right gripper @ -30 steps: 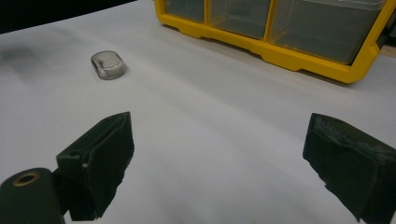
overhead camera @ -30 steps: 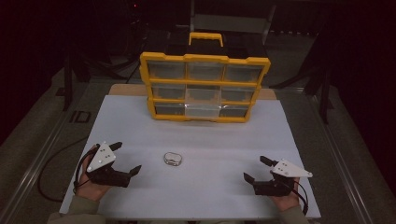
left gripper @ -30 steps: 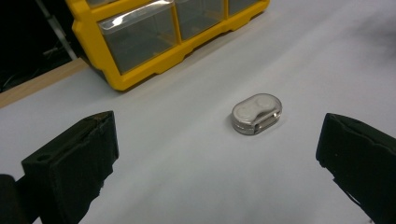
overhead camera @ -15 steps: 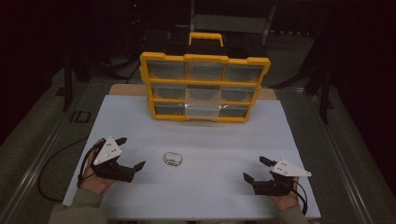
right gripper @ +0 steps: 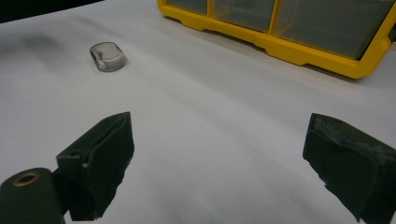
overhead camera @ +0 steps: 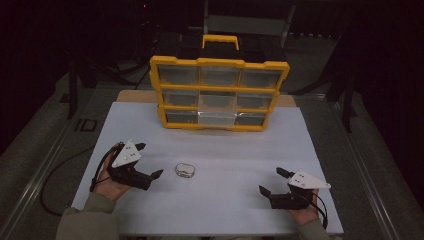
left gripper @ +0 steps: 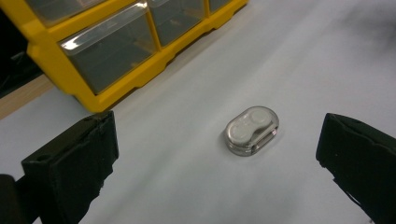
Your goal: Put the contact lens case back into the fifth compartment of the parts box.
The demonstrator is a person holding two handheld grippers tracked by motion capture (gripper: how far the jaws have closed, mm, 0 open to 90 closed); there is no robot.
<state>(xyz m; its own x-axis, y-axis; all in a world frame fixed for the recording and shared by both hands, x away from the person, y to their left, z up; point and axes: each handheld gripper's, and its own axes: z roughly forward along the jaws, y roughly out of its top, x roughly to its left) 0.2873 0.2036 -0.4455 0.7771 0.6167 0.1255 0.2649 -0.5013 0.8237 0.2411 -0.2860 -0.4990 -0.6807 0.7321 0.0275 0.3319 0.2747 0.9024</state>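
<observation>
A small clear oval case [overhead camera: 184,170] lies on the white table sheet [overhead camera: 225,150], seen close in the left gripper view [left gripper: 252,130] and farther off in the right gripper view [right gripper: 108,56]. My left gripper [overhead camera: 149,160] is open just left of the case, which lies ahead between its jaws, nearer the right one [left gripper: 217,139]. My right gripper [overhead camera: 271,181] rests open at the front right, holding nothing [right gripper: 220,123]. A yellow organizer [overhead camera: 220,95] with clear drawers stands upright at the back.
The organizer's carry handle [overhead camera: 220,40] sticks up at its top. Its lower middle drawer [overhead camera: 217,118] looks paler than its neighbours. A cable [overhead camera: 55,175] trails off the table's left side. Bare white sheet lies between the two grippers.
My left gripper has moved a little forward and to the right, closer to the clear case. The right gripper and the case have stayed put.
</observation>
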